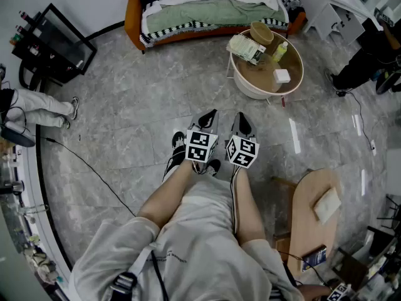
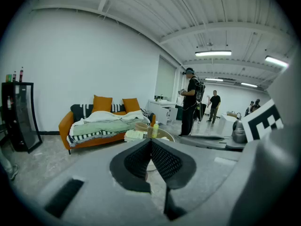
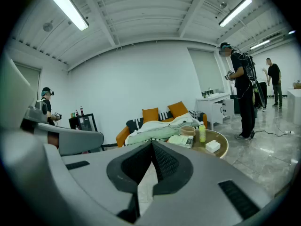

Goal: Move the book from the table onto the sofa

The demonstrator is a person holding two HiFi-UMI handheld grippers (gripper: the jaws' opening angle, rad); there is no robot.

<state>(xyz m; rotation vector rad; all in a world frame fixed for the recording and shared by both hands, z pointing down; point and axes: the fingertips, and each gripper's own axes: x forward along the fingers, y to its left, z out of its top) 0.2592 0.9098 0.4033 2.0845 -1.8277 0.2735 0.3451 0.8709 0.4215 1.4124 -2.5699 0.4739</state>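
Our grey shirt (image 1: 194, 249) and legs (image 1: 168, 196) are filling the bottom of the head view, because we are standing and looking down at the floor (image 1: 125, 137). Just past our knees we are holding the left gripper (image 1: 210, 115) and the right gripper (image 1: 242, 118) side by side, both pointing toward the round surface (image 1: 299, 74). The fingers (image 2: 164, 161) of the left one are squeezing tight together with nothing between them. The fingers (image 3: 167, 166) of the right one are clenching the same way, and they are carrying nothing too.

The book (image 1: 247, 47) is lying on the round surface, near the edge closest to the sofa (image 1: 133, 19). A bottle (image 1: 279, 51), a white box (image 1: 281, 76) and a round bowl (image 1: 262, 32) are sitting near it. The sofa is waiting just behind, with a green blanket (image 1: 200, 12) spreading over its seat.

We are thinking the job is only starting. Nothing is being touched yet, and the grippers are well apart from the book. We are going to need to step closer, let the fingers go wide, grab the book, lift it and put it down on the sofa.
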